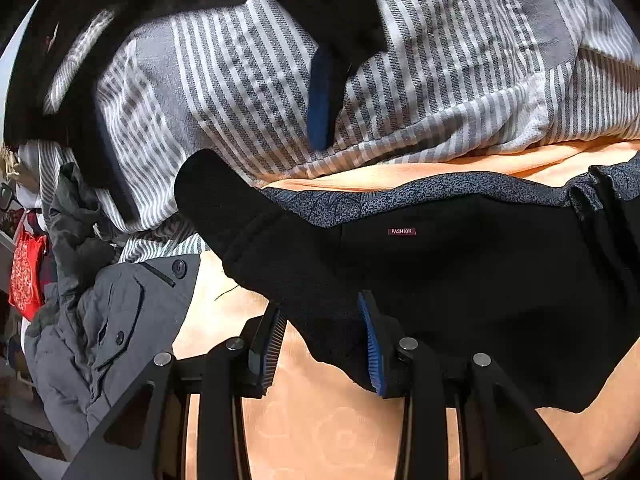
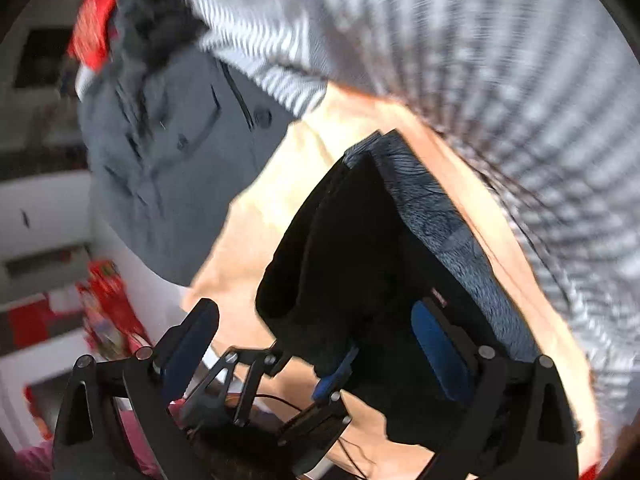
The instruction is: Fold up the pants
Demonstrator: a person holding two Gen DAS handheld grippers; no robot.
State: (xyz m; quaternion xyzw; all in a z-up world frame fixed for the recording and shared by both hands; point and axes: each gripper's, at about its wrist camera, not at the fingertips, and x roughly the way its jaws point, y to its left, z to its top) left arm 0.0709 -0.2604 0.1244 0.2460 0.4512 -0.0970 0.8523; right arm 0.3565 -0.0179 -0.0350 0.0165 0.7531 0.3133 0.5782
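The black pants (image 1: 460, 280) lie folded on the orange bed sheet (image 1: 320, 432), with a red "FASHION" label and a blue patterned waistband lining along the far edge. My left gripper (image 1: 326, 344) is open, its blue-padded fingers straddling the near left corner of the pants. My right gripper (image 2: 316, 356) is open above the same pants (image 2: 360, 248); the view is blurred by motion. It also shows from the left wrist view as a dark blurred shape with a blue pad (image 1: 320, 96) above the striped blanket. The left gripper's linkage (image 2: 256, 384) shows low in the right wrist view.
A grey-and-white striped blanket (image 1: 400, 60) is bunched along the far side of the bed. A grey jacket (image 1: 116, 320) lies at the left. A red patterned item (image 1: 26, 276) sits at the far left edge.
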